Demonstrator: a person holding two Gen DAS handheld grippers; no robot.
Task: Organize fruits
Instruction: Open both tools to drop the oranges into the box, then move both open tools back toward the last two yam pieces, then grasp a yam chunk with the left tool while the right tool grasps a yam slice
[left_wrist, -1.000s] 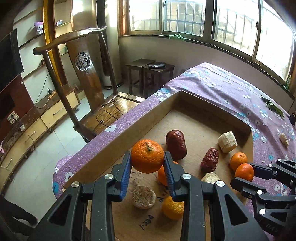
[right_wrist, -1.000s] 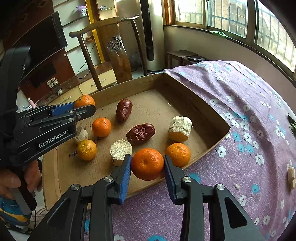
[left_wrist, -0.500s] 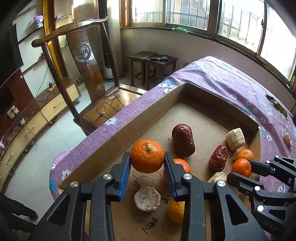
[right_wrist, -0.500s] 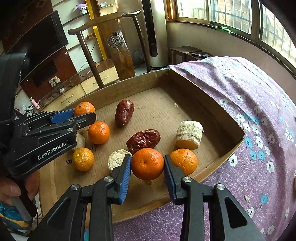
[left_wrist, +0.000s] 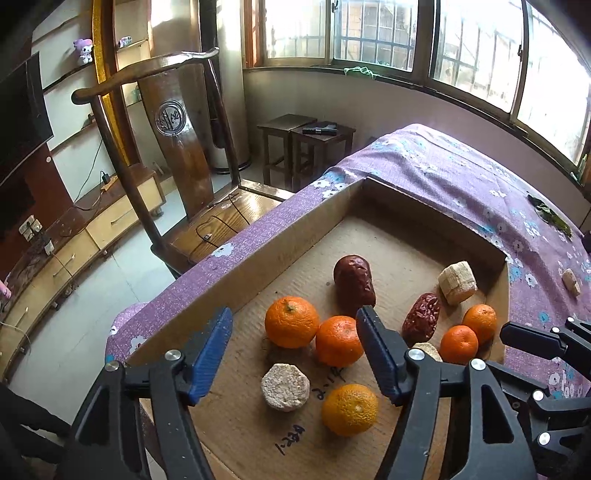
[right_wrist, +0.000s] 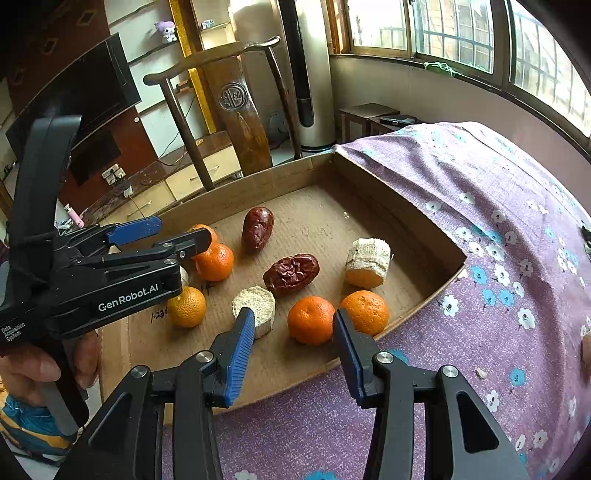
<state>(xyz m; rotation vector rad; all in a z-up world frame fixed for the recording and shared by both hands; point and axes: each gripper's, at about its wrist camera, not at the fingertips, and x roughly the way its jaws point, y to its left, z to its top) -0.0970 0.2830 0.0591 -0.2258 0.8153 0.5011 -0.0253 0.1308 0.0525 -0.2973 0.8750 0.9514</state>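
Note:
A shallow cardboard tray (left_wrist: 295, 240) (right_wrist: 436, 291) on a purple flowered cloth holds several oranges, two red dates and pale banana pieces. My left gripper (left_wrist: 293, 345) is open and empty just above an orange (left_wrist: 291, 322) that rests on the tray floor beside another orange (left_wrist: 339, 340). My right gripper (right_wrist: 293, 341) is open and empty at the tray's near edge, with an orange (right_wrist: 311, 319) resting on the tray between its jaws, next to another orange (right_wrist: 365, 312). The left gripper also shows in the right wrist view (right_wrist: 173, 230).
Red dates (right_wrist: 291, 274) (right_wrist: 258, 229) and banana pieces (right_wrist: 367, 262) (right_wrist: 255, 308) lie mid-tray. A wooden chair (left_wrist: 177, 147) stands beyond the table's left edge. A small food piece (left_wrist: 570, 282) and green leaves (left_wrist: 550, 218) lie on the cloth at right.
Both grippers have opened and let go of their oranges, which now rest on the tray floor. Both grippers have pulled back slightly.

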